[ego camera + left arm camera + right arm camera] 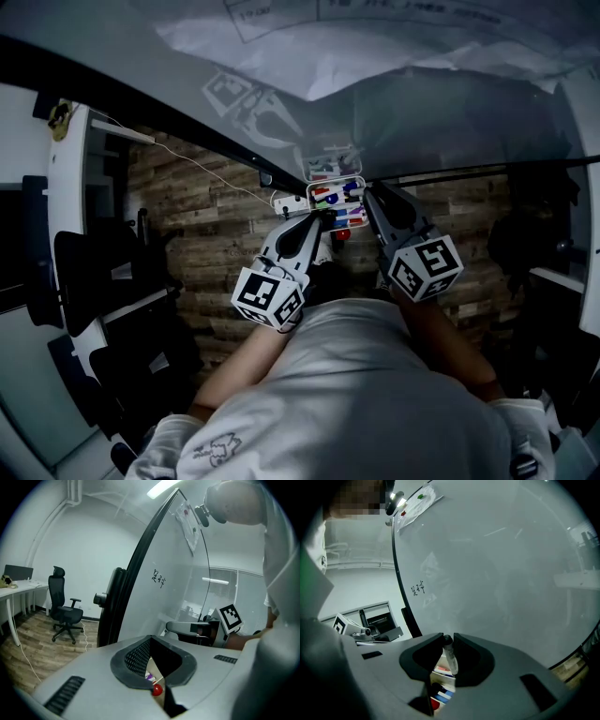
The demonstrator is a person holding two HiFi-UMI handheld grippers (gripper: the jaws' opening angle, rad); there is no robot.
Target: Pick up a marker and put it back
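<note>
Item: marker in right gripper, above its box on the whiteboard.

Right gripper (pixel 447 641): jaws closed on the white barrel of a black-capped marker (pixel 451 660), held upright just above the marker box (pixel 335 181), which holds red, blue and purple markers. Left gripper (pixel 153 679): jaws a narrow way apart, clamping nothing that shows; a red cap (pixel 157 690) sits in the gap, contact not determinable. The box hangs on the whiteboard (pixel 501 564), both grippers pointing at it. Status, as judged: pick-up achieved; return outstanding, the marker not yet seated in the box nor released. Lifting or lowering cannot be told here.
</note>
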